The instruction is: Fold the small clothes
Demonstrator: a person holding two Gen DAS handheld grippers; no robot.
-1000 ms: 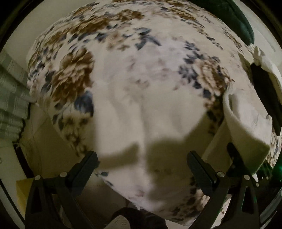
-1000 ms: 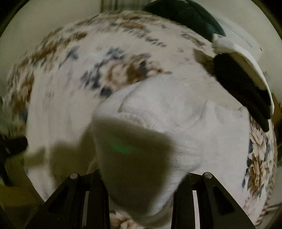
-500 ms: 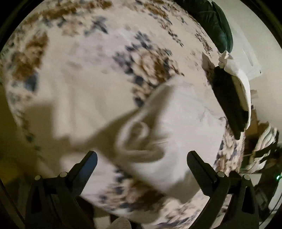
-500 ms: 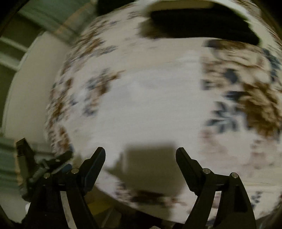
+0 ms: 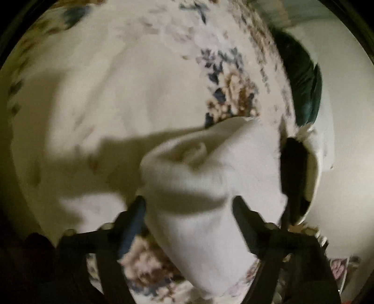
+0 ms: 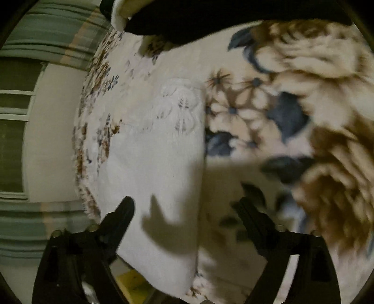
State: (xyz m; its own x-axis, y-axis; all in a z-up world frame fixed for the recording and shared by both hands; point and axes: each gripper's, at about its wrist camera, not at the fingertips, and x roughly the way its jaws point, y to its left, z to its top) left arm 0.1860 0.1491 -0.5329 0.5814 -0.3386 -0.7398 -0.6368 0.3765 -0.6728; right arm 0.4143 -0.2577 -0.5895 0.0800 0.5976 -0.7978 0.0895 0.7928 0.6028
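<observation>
A small white garment (image 5: 210, 187) lies bunched on the floral bedspread (image 5: 105, 93). In the left wrist view my left gripper (image 5: 189, 208) is open, its two fingers standing either side of the garment's near end. In the right wrist view the same white garment (image 6: 159, 152), with a lace pattern at its far end, lies flat. My right gripper (image 6: 184, 210) is open just above it, left finger (image 6: 121, 215) over the cloth's edge, right finger over the bedspread (image 6: 292, 117). Both views are blurred.
A black folded item on a white one (image 5: 296, 168) lies to the right of the garment; it shows at the top of the right wrist view (image 6: 210, 21). A dark green cushion (image 5: 301, 81) lies beyond. The bed's left edge (image 6: 81, 140) borders a wall.
My left gripper has come down and closer, so the white garment now sits between its fingers. My right gripper has swung around and now hovers over the garment's flat part.
</observation>
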